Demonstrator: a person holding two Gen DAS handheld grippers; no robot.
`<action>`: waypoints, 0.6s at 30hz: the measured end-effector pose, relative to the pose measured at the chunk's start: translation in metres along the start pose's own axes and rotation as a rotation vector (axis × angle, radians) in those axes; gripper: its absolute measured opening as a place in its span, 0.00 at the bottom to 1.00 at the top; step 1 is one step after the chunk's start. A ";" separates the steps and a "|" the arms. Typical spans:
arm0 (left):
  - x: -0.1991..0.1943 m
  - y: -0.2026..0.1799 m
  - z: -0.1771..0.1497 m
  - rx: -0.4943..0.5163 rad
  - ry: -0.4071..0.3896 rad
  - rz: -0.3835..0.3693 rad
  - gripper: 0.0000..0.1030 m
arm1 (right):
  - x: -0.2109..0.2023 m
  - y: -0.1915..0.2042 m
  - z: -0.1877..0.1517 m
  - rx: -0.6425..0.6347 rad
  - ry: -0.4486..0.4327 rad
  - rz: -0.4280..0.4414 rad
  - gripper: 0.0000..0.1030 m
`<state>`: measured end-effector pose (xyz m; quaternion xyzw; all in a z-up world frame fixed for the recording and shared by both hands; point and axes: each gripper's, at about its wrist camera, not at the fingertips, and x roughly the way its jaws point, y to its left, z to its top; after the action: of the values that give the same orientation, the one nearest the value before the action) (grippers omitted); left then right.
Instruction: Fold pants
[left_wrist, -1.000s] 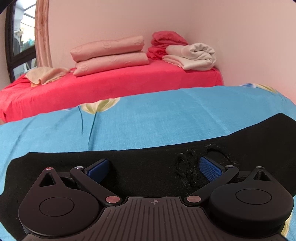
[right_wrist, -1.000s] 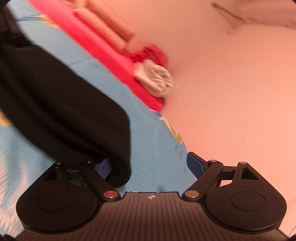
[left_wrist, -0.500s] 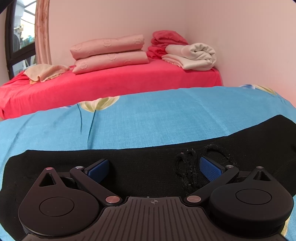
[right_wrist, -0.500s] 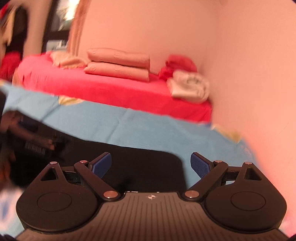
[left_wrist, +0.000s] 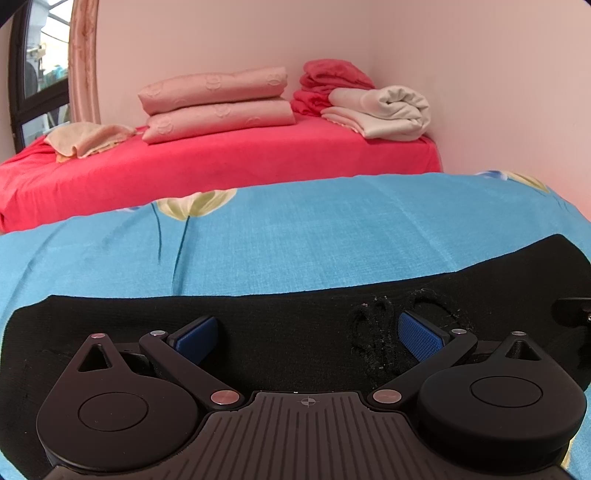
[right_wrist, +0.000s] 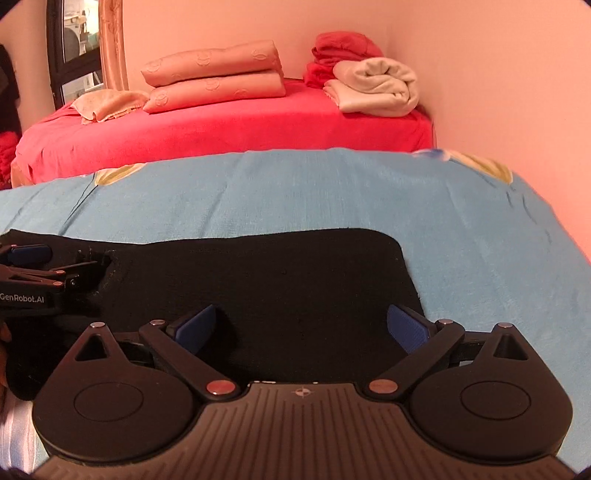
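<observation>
Black pants (left_wrist: 295, 332) lie flat in a long band across a blue bedsheet (left_wrist: 314, 240) printed with pale tulip flowers. Seen from the left wrist camera, the left tongs (left_wrist: 308, 334) sit low over the pants with both blue-padded fingers spread wide apart and nothing between them; a rough, frayed patch of black threads (left_wrist: 373, 332) on the fabric lies just beside the right-hand pad. From the right wrist camera, the right tongs (right_wrist: 303, 326) are likewise released, spread wide above the end of the pants (right_wrist: 266, 280), whose rounded edge stops near the right-hand pad, with bare blue bedsheet (right_wrist: 461, 240) beyond. At the left edge of that view the left tongs (right_wrist: 29, 258) appear from the side, resting over the same garment beside the frayed patch. Behind the blue bed stands a second bed with a red sheet (left_wrist: 221, 170). On it are two stacked pink folded blankets (left_wrist: 218, 99), a rumpled peach cloth (left_wrist: 85, 138) to the left, and to the right a pile of red cloth (left_wrist: 328, 85) with a rolled cream blanket (left_wrist: 384, 110) in front of it. Pale pink walls meet in the corner, and a dark window frame (left_wrist: 22, 85) shows at far left.
</observation>
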<state>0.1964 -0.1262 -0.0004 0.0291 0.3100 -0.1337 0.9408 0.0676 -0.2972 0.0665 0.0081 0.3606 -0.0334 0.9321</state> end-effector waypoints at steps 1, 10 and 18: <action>-0.002 0.003 0.001 -0.014 -0.002 -0.011 1.00 | -0.003 0.002 0.002 0.002 0.003 -0.010 0.96; -0.075 0.034 -0.009 0.074 -0.104 0.037 1.00 | -0.042 0.036 0.023 -0.052 -0.097 0.028 0.89; -0.080 0.146 -0.042 -0.131 0.087 0.180 1.00 | -0.017 0.166 0.041 -0.163 -0.059 0.339 0.68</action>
<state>0.1502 0.0382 0.0092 0.0011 0.3548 -0.0266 0.9346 0.0942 -0.1327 0.1069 -0.0081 0.3279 0.1531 0.9322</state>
